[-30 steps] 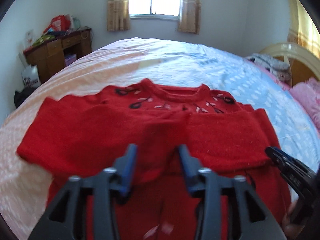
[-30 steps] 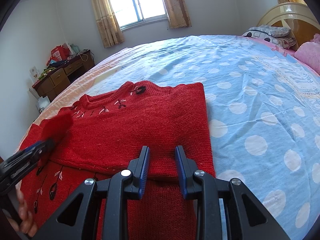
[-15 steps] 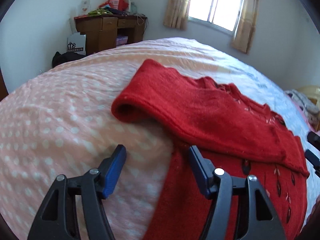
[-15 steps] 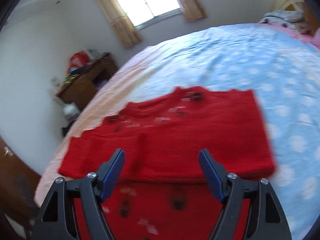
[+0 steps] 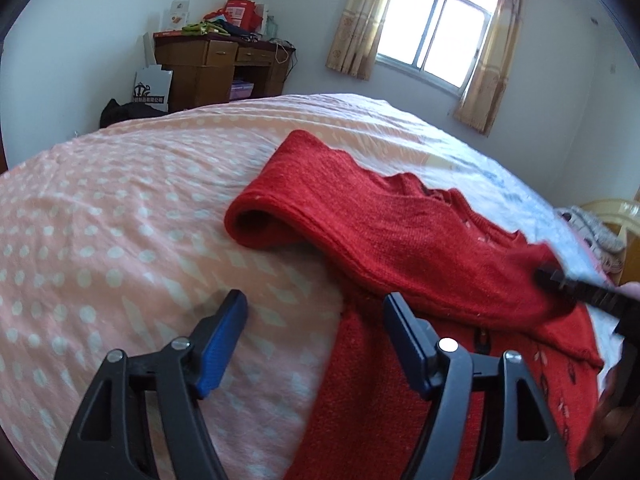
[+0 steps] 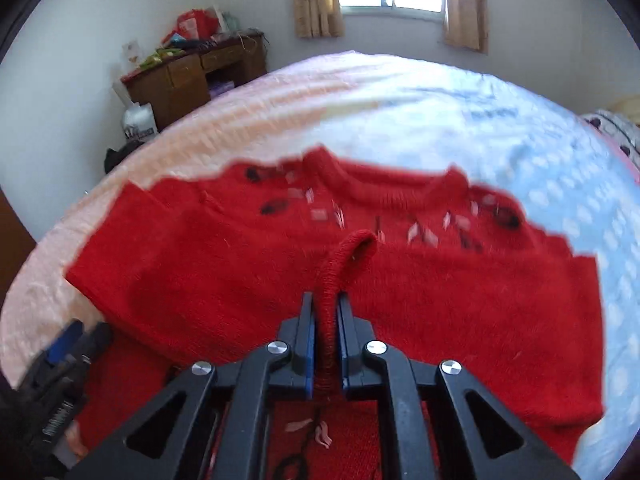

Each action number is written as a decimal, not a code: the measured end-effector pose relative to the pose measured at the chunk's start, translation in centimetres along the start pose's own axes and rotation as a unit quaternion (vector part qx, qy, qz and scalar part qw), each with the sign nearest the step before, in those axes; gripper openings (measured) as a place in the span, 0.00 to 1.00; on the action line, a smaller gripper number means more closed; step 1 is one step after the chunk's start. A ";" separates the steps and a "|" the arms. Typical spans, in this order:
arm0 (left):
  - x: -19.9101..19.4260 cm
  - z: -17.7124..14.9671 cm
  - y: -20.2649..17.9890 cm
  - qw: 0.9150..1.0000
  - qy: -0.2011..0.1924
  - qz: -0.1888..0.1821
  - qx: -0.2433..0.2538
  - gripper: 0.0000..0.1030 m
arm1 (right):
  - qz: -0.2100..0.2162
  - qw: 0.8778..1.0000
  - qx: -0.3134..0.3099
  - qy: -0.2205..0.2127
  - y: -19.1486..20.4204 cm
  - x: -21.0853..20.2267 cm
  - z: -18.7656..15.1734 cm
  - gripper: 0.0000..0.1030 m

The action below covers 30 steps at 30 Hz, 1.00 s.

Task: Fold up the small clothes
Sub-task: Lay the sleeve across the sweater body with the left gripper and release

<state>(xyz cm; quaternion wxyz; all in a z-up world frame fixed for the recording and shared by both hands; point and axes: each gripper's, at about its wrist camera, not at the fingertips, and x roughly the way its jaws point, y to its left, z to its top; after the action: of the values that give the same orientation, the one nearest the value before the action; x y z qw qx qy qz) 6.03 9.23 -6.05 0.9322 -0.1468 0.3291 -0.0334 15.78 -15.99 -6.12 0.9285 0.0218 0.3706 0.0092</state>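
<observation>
A red knit sweater (image 6: 400,288) with dark and white embroidery lies on the bed, both sleeves folded across its chest. My right gripper (image 6: 325,304) is shut on the sleeve cuff (image 6: 352,252) at the sweater's middle. It shows at the right edge of the left wrist view (image 5: 540,276). My left gripper (image 5: 316,320) is open and empty, low over the bedspread at the sweater's left edge (image 5: 344,344), beside the folded sleeve (image 5: 304,196). It shows at the lower left of the right wrist view (image 6: 68,344).
The bedspread is pink with white dots (image 5: 120,220) on one half and blue with white dots (image 6: 560,152) on the other. A wooden desk (image 5: 216,68) with clutter stands by the far wall. Pillows (image 5: 592,228) lie at the headboard.
My right gripper was open above the sweater and has shut on the sleeve cuff at the middle. My left gripper stays open at the sweater's left side.
</observation>
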 end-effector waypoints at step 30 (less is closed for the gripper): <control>0.6 0.2 -0.7 1.000 0.006 0.020 0.012 0.74 | -0.088 0.995 0.042 -0.019 -12.6 -4.3 -0.9 0.08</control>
<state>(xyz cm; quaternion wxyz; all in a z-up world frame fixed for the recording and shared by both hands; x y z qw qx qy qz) 6.61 8.56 -6.05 0.9326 -0.1283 0.3369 -0.0192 12.08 -28.70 -4.42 0.9309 0.0283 0.3531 -0.0885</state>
